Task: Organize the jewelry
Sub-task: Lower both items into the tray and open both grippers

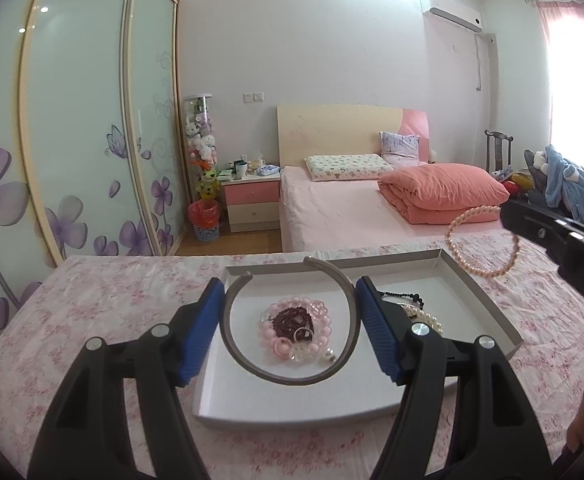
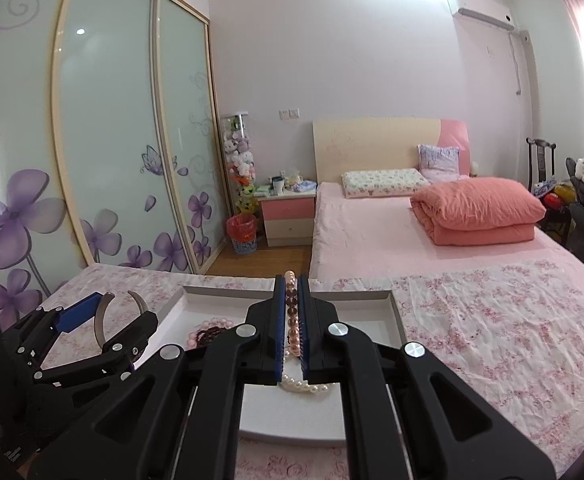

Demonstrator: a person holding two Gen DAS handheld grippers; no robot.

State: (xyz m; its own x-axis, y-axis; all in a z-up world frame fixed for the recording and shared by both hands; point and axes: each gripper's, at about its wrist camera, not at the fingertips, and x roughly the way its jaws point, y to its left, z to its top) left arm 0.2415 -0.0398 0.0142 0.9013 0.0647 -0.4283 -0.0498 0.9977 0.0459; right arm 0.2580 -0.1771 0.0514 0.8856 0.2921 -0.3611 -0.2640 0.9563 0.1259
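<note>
The left tongs [image 1: 290, 330] clamp an open grey metal bangle [image 1: 288, 376] above the shallow white cardboard tray [image 1: 479, 300] on the floral-clothed counter [image 1: 104, 312]. At two o'clock, the right tongs [image 2: 290, 322] pinch a pink pearl bracelet [image 1: 481, 240].

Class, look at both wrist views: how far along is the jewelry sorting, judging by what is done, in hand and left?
Done: nothing looks sorted yet; pink and dark red bead bracelets lie heaped in the white tray. In hand: the left gripper holds a metal cuff bangle; the right gripper is shut on a pink pearl bracelet. Left: placing both, plus the white pearls and black beads.
</note>
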